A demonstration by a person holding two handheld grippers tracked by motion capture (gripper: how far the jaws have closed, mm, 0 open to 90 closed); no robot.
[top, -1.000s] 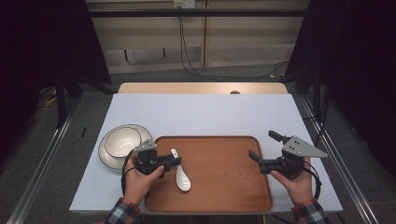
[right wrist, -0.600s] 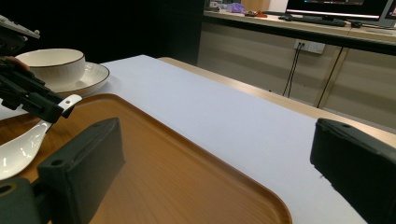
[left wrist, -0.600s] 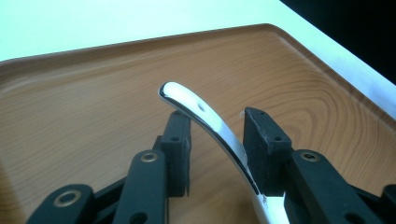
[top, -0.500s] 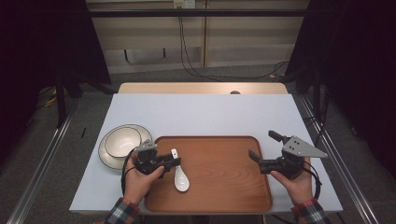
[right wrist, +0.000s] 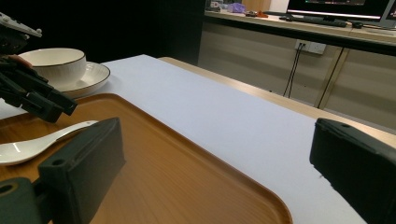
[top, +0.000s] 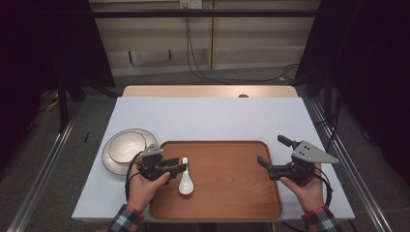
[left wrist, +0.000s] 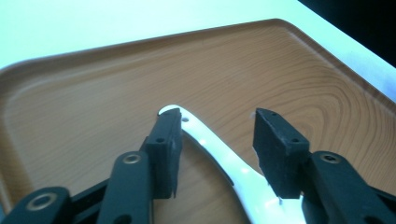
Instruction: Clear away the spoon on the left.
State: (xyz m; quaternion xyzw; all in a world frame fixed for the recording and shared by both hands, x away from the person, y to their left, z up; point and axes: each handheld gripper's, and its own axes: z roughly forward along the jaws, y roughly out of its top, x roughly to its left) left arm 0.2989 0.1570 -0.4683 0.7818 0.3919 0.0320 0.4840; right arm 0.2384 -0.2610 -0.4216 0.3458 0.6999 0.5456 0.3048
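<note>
left tool [top: 180, 166]: jaws just opening, part open | right tool [top: 273, 157]: jaws wide

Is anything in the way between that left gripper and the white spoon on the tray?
Nothing visible is. The left gripper already straddles the handle of the white spoon, which lies flat on the wooden tray. Its jaws have just been opening, and bare wood shows between the handle and the right-hand pad in its own view.

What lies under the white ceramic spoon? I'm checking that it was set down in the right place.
The white ceramic spoon lies on the brown wooden tray, which rests on the white table. The wood directly beneath its bowl is covered.
</note>
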